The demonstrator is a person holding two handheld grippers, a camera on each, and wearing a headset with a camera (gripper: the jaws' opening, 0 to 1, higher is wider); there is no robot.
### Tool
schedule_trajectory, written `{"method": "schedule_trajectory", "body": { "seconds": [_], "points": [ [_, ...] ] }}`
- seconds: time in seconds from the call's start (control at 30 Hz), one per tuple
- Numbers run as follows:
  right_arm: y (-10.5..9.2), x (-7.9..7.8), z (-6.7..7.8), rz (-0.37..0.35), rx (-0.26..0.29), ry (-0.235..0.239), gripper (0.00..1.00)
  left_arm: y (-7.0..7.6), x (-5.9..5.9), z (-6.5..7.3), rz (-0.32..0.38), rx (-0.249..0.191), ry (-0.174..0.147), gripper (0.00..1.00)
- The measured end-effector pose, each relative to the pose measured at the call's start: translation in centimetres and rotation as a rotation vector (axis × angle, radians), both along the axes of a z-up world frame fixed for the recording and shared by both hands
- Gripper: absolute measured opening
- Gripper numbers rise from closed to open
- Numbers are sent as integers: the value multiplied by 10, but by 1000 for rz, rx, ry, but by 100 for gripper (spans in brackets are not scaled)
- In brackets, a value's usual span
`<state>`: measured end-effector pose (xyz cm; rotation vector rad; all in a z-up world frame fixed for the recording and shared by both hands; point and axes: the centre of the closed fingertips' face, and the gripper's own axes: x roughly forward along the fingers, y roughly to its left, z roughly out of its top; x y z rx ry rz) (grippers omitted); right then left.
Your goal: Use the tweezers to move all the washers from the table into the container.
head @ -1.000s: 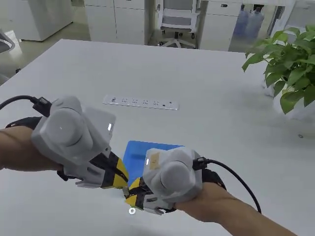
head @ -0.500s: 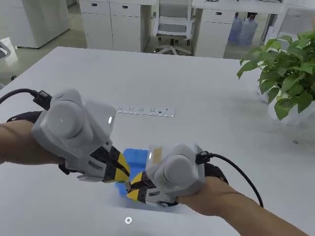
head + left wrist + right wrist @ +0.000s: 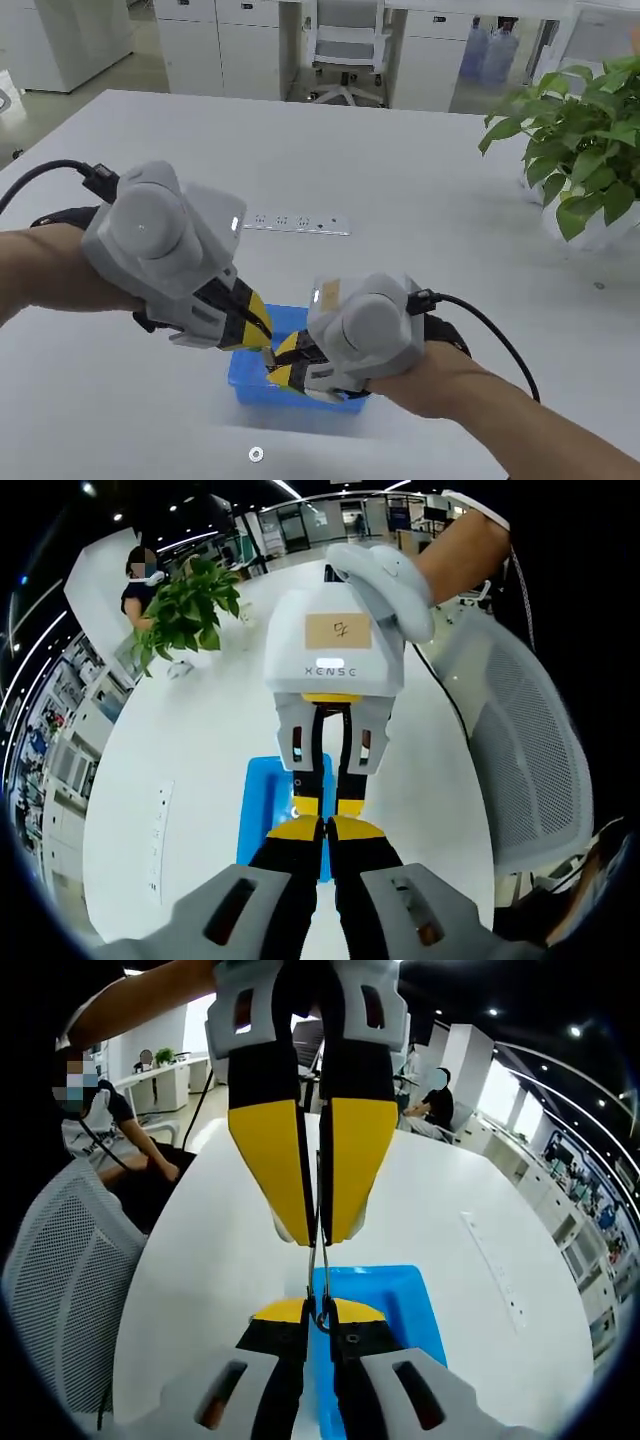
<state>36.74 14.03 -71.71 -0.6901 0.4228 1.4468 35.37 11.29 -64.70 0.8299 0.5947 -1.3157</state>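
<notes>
**Student:** In the head view, where do the tools stand?

**Tutor:** The left gripper [image 3: 262, 335] and the right gripper [image 3: 282, 368] meet nose to nose above the blue container [image 3: 250, 388]. The left one enters from 10 o'clock and the right one from 4 o'clock.

**Student:** And the jaws?

**Tutor:** See the right gripper view. The left gripper's yellow jaws are pressed together on the tweezers [image 3: 318, 1270]. The thin arms of the tweezers run down into the right gripper's own jaws, which appear closed on the lower end. Both grippers, then, pinch the tweezers.

**Student:** Do the tips carry a washer?

**Tutor:** That cannot be told, because the tips sit hidden between the jaws.

**Student:** How far along is the task?

**Tutor:** One washer [image 3: 256, 455] lies on the table [image 3: 420, 200] near the container, at its 6 o'clock, apart from both grippers. It is yet to be moved. The grippers cover most of the container's inside, so the number of washers delivered cannot be read. By judgement, the task is unfinished and at least one pick is left. The power strip [image 3: 295, 222] at 12 o'clock and the plant [image 3: 590, 130] at 2 o'clock play no part.
</notes>
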Motion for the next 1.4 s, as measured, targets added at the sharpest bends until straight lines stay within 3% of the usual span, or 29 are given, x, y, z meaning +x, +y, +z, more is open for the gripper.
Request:
{"method": "schedule_trajectory", "body": {
  "seconds": [0.83, 1.4],
  "points": [
    [-2, 35, -35, -29, -11, 67, 9, -1, 44, -37, -16, 15, 40, 6],
    [2, 44, -63, -19, -36, 118, 10, 2, 56, -64, -14, 37, 80, 6]
  ]
}}
